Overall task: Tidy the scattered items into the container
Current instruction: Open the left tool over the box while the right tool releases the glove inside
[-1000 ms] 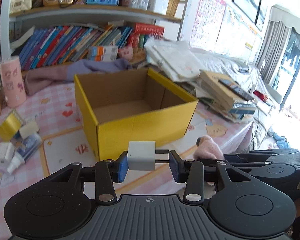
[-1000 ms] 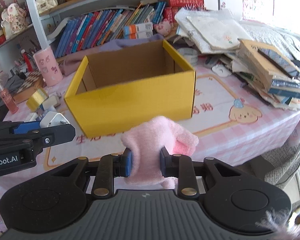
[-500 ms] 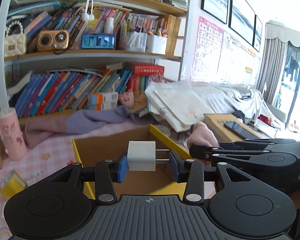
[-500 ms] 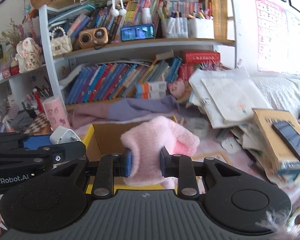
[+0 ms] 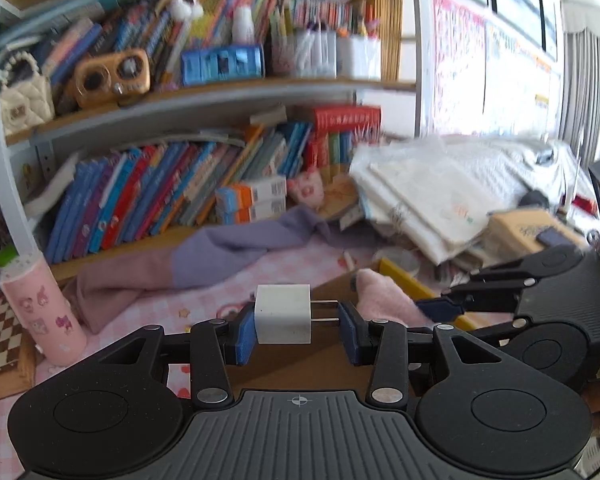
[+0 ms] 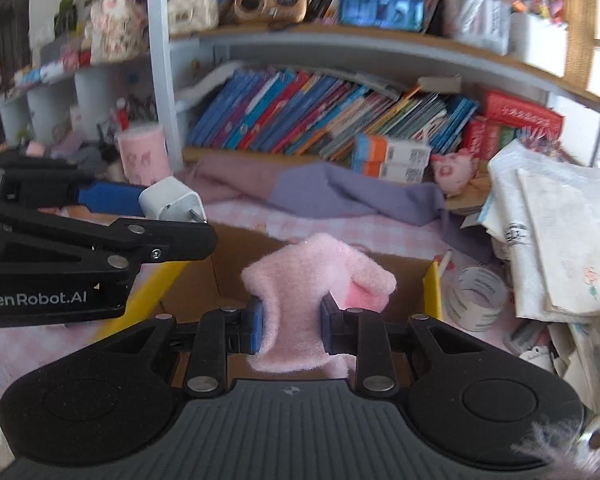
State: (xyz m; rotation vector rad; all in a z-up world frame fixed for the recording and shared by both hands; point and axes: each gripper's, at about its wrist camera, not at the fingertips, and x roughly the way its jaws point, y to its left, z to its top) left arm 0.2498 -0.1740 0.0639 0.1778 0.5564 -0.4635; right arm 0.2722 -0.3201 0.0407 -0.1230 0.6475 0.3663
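Two loads are up at once, one in each of my grippers, both over the open yellow box (image 6: 432, 288). Starting on my left: my left gripper (image 5: 298, 322) pinches the white charger plug (image 5: 283, 314) end to end, one blue pad flat on its body, the other bearing on the tips of its two metal prongs. That is a thin hold; if I tilt or jolt, I judge the prongs could skate off the pad and the plug would drop wherever it happens to be. The brown floor of the box lies directly below these fingers. To their right, my right gripper (image 6: 290, 326) squeezes a soft pink fleece piece (image 6: 316, 280), most of it bulging ahead of and above the pads, with a flap hanging to the right. The box interior sits just beyond and beneath these fingertips, its yellow right wall further right, a roll of clear tape (image 6: 478, 298) outside it. The frames are smeared, so I cannot be sure how deep over the box either load is. Released too early, the fleece might catch on the rim.
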